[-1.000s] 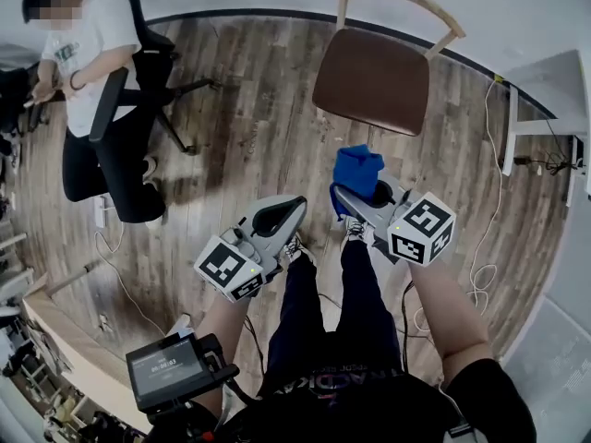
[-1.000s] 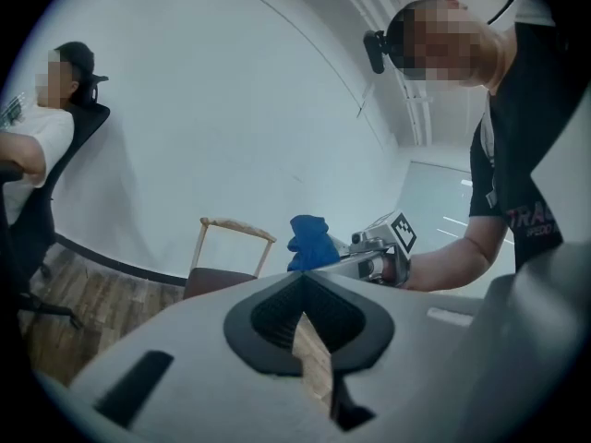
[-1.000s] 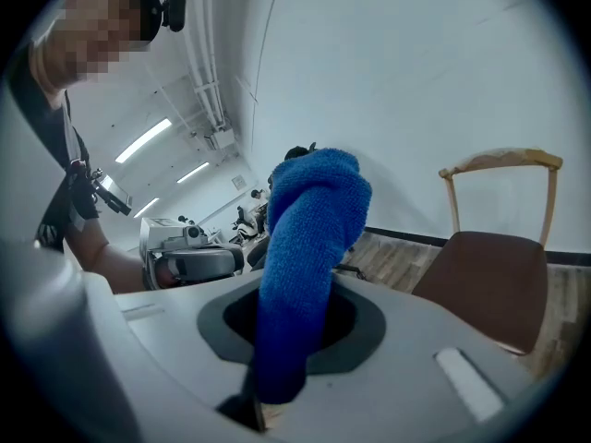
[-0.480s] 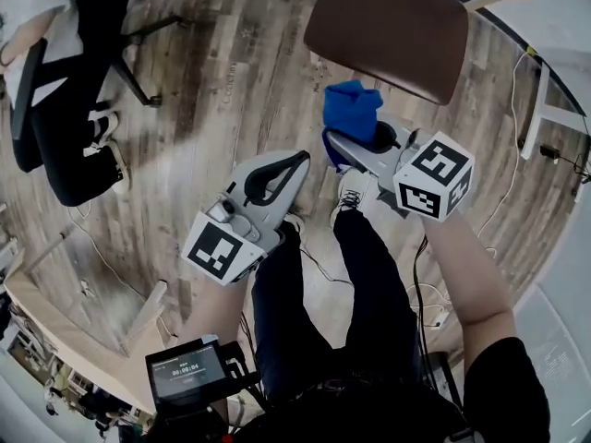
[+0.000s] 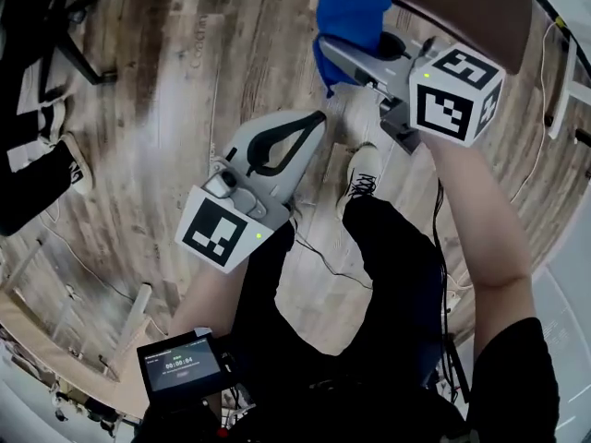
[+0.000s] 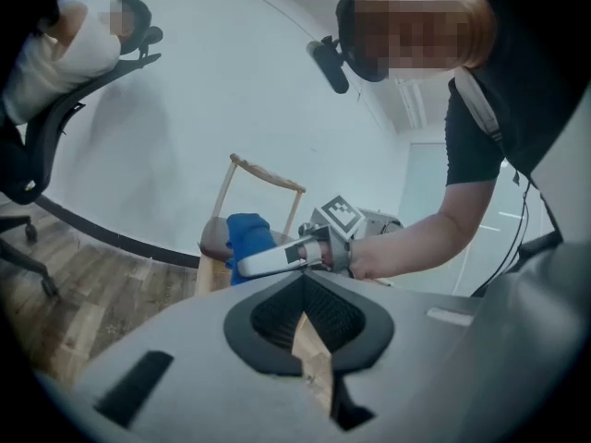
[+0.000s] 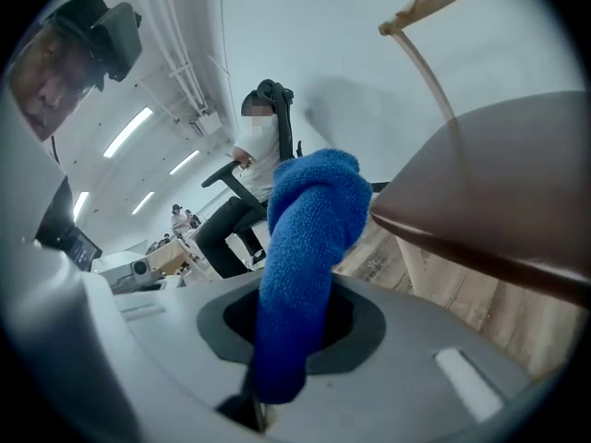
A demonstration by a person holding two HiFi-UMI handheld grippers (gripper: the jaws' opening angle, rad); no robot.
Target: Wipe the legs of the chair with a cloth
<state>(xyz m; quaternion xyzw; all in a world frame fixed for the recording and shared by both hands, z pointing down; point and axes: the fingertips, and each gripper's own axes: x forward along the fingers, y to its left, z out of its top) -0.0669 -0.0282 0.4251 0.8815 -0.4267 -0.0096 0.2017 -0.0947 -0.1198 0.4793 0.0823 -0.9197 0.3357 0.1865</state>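
Note:
The wooden chair's brown seat [image 5: 452, 3] fills the head view's top right; its underside [image 7: 499, 187] and a pale leg [image 7: 441, 280] show in the right gripper view. My right gripper [image 5: 325, 46] is shut on a blue cloth [image 5: 351, 12], which sticks up between the jaws [image 7: 305, 247] right beside the seat's front edge. Whether the cloth touches the seat I cannot tell. My left gripper [image 5: 317, 118] hangs lower and to the left, shut with nothing in it. From the left gripper view, the chair [image 6: 222, 233] stands behind the blue cloth [image 6: 249, 238].
My own legs and a white shoe [image 5: 362, 169] are below the grippers on the wood floor [image 5: 166, 109]. A cable [image 5: 319, 252] runs across the floor. An office chair's base [image 5: 65, 26] with a seated person [image 6: 65, 53] is at the left. A white desk leg [image 5: 561, 81] stands right.
The view has closed in on the chair. My right gripper with the cloth has moved up to the seat's front edge. The left gripper has stayed shut and trailed behind.

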